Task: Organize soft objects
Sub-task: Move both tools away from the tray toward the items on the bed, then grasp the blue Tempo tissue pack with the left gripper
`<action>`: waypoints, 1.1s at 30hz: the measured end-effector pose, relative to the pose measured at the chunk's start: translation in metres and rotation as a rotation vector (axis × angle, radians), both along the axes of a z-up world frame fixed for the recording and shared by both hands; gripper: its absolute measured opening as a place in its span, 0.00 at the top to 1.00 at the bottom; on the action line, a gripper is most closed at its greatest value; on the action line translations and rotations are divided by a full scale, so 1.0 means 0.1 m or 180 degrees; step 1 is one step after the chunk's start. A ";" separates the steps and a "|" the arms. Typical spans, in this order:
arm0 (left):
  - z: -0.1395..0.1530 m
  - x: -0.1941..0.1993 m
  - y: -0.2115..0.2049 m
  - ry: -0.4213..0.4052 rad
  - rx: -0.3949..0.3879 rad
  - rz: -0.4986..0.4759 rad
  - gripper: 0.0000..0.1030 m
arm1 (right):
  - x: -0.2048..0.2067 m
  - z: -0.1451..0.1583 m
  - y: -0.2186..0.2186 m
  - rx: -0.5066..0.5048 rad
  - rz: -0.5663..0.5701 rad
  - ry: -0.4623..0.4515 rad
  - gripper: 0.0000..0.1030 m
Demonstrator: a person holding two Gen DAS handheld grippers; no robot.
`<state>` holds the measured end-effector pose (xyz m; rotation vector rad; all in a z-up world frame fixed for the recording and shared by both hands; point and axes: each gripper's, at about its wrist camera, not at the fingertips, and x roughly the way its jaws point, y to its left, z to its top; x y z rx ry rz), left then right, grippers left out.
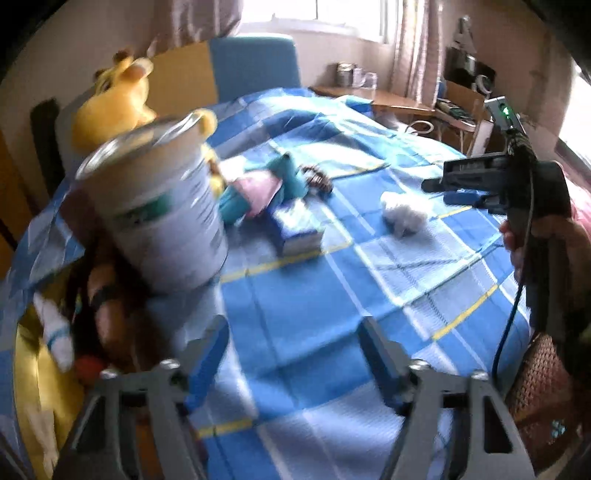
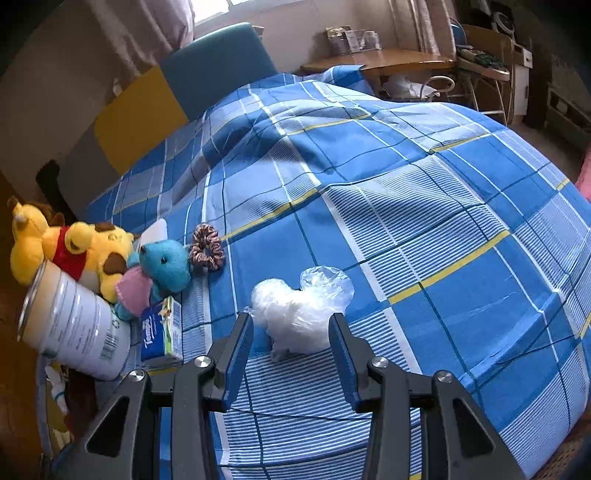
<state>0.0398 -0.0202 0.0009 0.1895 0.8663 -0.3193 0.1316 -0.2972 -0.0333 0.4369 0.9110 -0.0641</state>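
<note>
Soft things on a blue checked bed [image 2: 406,184]

Both grippers empty: left [image 1: 295,354] apart over bare sheet, right [image 2: 291,332] apart, straddling the cotton bag [image 2: 295,314]. Left of the bag: "Tempo" tissues [image 2: 162,332].

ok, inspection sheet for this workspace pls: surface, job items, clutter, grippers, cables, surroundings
Surface: blue plaid cloth, rumpled near the far end.
Job's things: bagged white fluff; yellow plush toys; teal plush; scrunchie; tissue pack.
Clutter: large tin can at the left edge beside the plush toys; more items below it, blurred.
Grippers: left gripper open over bare cloth, empty; right gripper open, fingers either side of the fluff bag, not pressing it.
Cables: black cable hanging from the right gripper.
Surroundings: teal chair, wooden side table, curtained window.
</note>
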 end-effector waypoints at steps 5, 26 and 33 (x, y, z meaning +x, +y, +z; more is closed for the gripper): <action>0.08 0.34 -0.28 -0.0137 0.0033 -0.0153 0.53 | -0.02 0.03 -0.06 0.0084 -0.0067 -0.0043 0.59; -0.26 2.24 -0.87 -0.0343 0.0274 0.0276 0.56 | -0.02 -0.01 -0.14 0.0566 -0.0012 -0.0042 0.59; -0.18 2.01 -0.85 -0.0228 -0.0294 -0.0197 0.90 | -0.01 -0.02 -0.15 0.0509 -0.0040 -0.0021 0.59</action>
